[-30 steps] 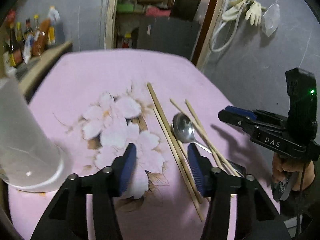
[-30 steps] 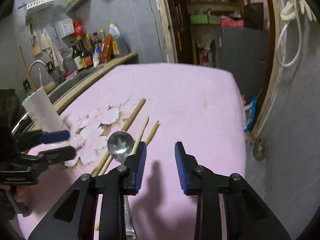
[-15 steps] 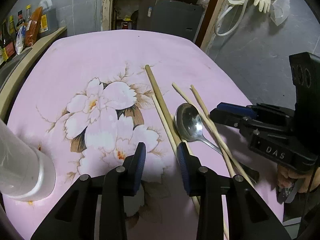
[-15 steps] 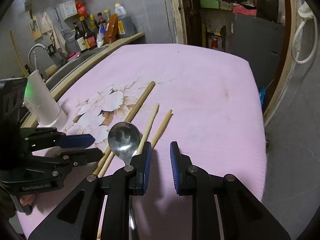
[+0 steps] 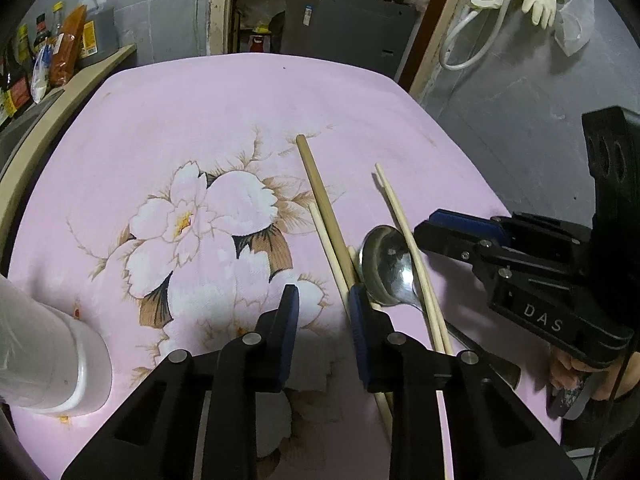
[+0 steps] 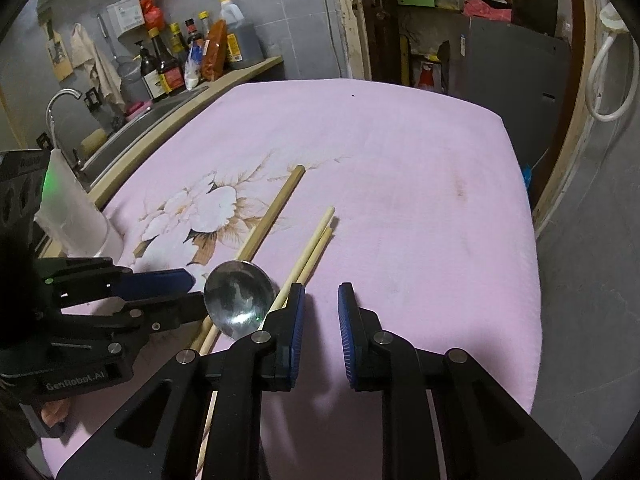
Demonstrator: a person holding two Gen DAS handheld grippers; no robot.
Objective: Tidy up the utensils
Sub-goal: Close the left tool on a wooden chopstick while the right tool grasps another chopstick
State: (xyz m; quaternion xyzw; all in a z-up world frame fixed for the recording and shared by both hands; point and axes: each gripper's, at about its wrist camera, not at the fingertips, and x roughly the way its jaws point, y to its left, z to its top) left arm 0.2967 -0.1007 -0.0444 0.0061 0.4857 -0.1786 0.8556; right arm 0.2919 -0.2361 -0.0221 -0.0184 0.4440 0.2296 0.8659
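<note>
A metal spoon lies on the pink flowered cloth among several wooden chopsticks, with a paler pair just right of its bowl. My left gripper is open and empty, low over the cloth, its right finger beside the thick chopstick. My right gripper is open and empty, just right of the spoon and the pale chopstick pair. The right gripper also shows in the left wrist view.
A white translucent cup stands at the cloth's near left; it also shows in the right wrist view. Sauce bottles and a sink with faucet line the counter on the left. The cloth's right edge drops off to the floor.
Both grippers have narrowed their jaws and moved lower and closer to the spoon and chopsticks. The pale chopstick pair now lies closer together. Nothing was picked up.
</note>
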